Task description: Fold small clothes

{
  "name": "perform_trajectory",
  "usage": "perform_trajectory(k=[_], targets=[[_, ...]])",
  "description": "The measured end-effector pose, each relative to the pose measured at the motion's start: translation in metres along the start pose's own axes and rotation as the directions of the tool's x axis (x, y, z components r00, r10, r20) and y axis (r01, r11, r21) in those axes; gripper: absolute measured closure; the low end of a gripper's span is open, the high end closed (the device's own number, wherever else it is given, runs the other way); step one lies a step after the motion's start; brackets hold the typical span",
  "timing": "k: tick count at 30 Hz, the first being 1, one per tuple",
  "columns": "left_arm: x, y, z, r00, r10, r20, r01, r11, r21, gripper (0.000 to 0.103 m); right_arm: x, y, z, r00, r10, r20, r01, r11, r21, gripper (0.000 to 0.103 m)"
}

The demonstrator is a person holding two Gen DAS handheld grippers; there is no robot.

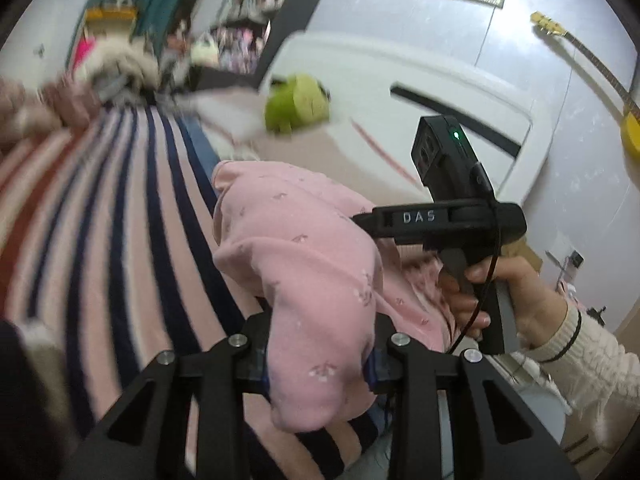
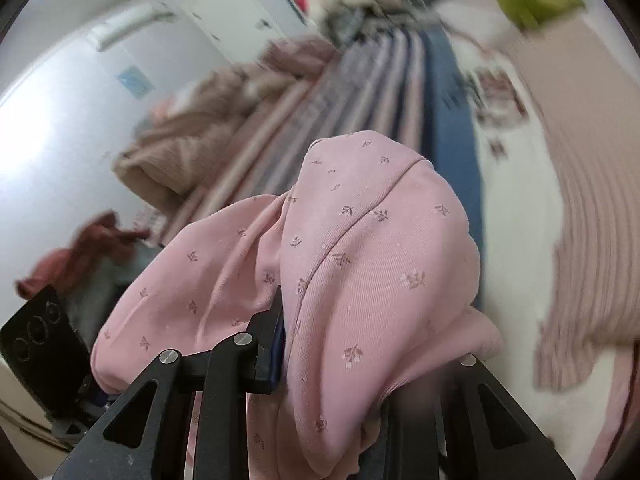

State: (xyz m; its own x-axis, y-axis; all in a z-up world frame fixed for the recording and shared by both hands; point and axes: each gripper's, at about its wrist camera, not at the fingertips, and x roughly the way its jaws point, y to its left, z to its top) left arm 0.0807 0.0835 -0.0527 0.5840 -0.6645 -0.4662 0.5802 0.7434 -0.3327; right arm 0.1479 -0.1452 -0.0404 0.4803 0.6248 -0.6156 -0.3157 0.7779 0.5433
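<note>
A small pink garment (image 1: 304, 248) with a tiny flower print hangs between my two grippers above a striped bed cover (image 1: 120, 208). My left gripper (image 1: 320, 364) is shut on one bunched end of it. My right gripper (image 1: 360, 218) shows in the left wrist view, held by a hand (image 1: 512, 292), with its tip against the garment's far side. In the right wrist view the pink garment (image 2: 360, 260) drapes over my right gripper (image 2: 332, 344), which is shut on the cloth; its right finger is hidden under the fabric.
A green plush toy (image 1: 298, 104) lies at the head of the bed by the white headboard (image 1: 420, 76). A beige garment (image 2: 188, 148) and a maroon one (image 2: 80, 256) lie at the bed's left side. A ribbed pink cloth (image 2: 580, 240) lies on the right. A yellow guitar (image 1: 628, 124) leans on the wall.
</note>
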Motion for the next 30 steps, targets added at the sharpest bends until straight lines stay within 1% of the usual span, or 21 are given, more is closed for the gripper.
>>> perform_trajectory(k=[2,3,4,6,8,9,10,12,16,19,20,21,22,23,25,26,28,30], targets=[[-0.036,-0.007,0.020,0.997,0.046,0.067,-0.048,0.998,0.034,0.074,-0.011,0.033,0.020,0.998,0.025,0.050,-0.023,0.999,-0.043,0.081],[-0.049,-0.010,0.027,0.994,0.062,0.090,-0.066,0.997,0.044,0.074,-0.018,0.053,0.033,0.996,0.050,0.080,-0.044,0.997,-0.067,0.081],[-0.070,-0.013,0.037,0.988,0.086,0.124,-0.094,0.994,0.058,0.074,-0.019,0.067,0.044,0.993,0.066,0.096,-0.058,0.995,-0.082,0.081],[-0.100,-0.015,0.055,0.977,0.122,0.173,-0.137,0.988,0.074,0.074,-0.028,0.105,0.061,0.986,0.108,0.129,-0.091,0.987,-0.129,0.081],[-0.138,-0.016,0.069,0.963,0.161,0.217,-0.183,0.980,0.084,0.074,-0.034,0.141,0.075,0.977,0.147,0.152,-0.121,0.978,-0.172,0.081],[-0.156,-0.015,0.075,0.956,0.179,0.233,-0.203,0.976,0.082,0.074,-0.034,0.167,0.084,0.972,0.171,0.160,-0.137,0.970,-0.200,0.081],[-0.178,-0.014,0.080,0.947,0.200,0.251,-0.225,0.971,0.076,0.074,-0.035,0.180,0.088,0.970,0.183,0.162,-0.146,0.965,-0.216,0.081],[-0.218,-0.011,0.086,0.931,0.231,0.284,-0.259,0.964,0.066,0.074,-0.034,0.218,0.100,0.960,0.226,0.164,-0.180,0.950,-0.253,0.081],[-0.295,-0.003,0.095,0.888,0.314,0.336,-0.345,0.938,0.035,0.074,-0.023,0.289,0.114,0.942,0.303,0.145,-0.246,0.915,-0.319,0.081],[-0.348,0.006,0.092,0.857,0.373,0.355,-0.401,0.916,0.004,0.074,-0.009,0.342,0.118,0.933,0.342,0.108,-0.283,0.888,-0.363,0.081],[-0.364,0.010,0.090,0.847,0.394,0.357,-0.418,0.908,-0.011,0.074,-0.004,0.353,0.119,0.932,0.349,0.099,-0.290,0.882,-0.372,0.081],[-0.372,0.014,0.092,0.841,0.407,0.356,-0.428,0.904,-0.023,0.074,0.003,0.369,0.121,0.931,0.354,0.083,-0.299,0.874,-0.382,0.081],[-0.387,0.022,0.088,0.833,0.425,0.354,-0.436,0.898,-0.050,0.074,0.009,0.379,0.121,0.932,0.356,0.068,-0.304,0.870,-0.388,0.081],[-0.391,0.034,0.092,0.831,0.432,0.351,-0.437,0.897,-0.069,0.074,0.017,0.391,0.121,0.933,0.357,0.052,-0.310,0.867,-0.389,0.081],[-0.411,0.057,0.080,0.822,0.454,0.344,-0.435,0.890,-0.135,0.074,0.034,0.408,0.122,0.935,0.353,0.022,-0.316,0.863,-0.394,0.081],[-0.414,0.066,0.075,0.822,0.460,0.335,-0.433,0.888,-0.157,0.074,0.048,0.419,0.121,0.941,0.339,-0.002,-0.312,0.863,-0.397,0.081],[-0.424,0.092,0.061,0.825,0.477,0.303,-0.426,0.877,-0.223,0.074,0.067,0.427,0.115,0.949,0.312,-0.040,-0.301,0.867,-0.398,0.081],[-0.426,0.114,0.045,0.831,0.487,0.268,-0.419,0.866,-0.273,0.074,0.099,0.435,0.109,0.957,0.275,-0.093,-0.289,0.869,-0.401,0.081]])
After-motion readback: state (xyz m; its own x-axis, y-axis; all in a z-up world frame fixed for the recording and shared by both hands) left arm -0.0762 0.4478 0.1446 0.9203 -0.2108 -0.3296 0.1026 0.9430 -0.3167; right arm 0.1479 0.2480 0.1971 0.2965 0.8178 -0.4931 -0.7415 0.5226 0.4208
